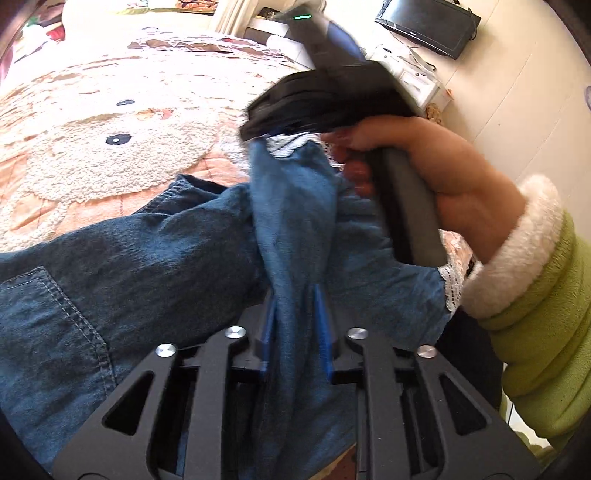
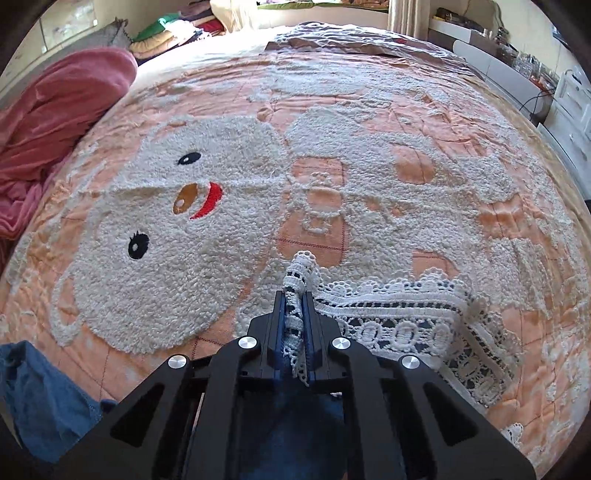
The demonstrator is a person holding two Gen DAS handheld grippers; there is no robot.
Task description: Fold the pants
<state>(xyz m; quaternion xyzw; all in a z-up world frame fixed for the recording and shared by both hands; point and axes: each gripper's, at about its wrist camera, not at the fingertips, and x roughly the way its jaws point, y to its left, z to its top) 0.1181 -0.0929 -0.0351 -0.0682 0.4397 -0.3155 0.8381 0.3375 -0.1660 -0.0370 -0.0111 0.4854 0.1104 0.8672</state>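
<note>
The blue denim pants point(image 1: 122, 266) with white lace hems lie bunched on the bed. My left gripper point(image 1: 295, 299) is shut on a fold of denim that runs up between its blue fingers. In the left wrist view the right gripper point(image 1: 325, 107) is held just ahead by a hand, its tip on the lace hem point(image 1: 291, 144). In the right wrist view my right gripper point(image 2: 296, 295) is shut on the lace hem point(image 2: 399, 317), which trails to the right over the bedspread. More denim point(image 2: 40, 398) shows at the lower left.
The bed carries a peach bedspread point(image 2: 325, 206) with a fluffy white snowman. A pink blanket point(image 2: 55, 122) is heaped at its left edge. Folded clothes point(image 2: 166, 33) are stacked at the far left. White drawers point(image 2: 569, 110) and a dark monitor point(image 1: 428, 26) stand to the right.
</note>
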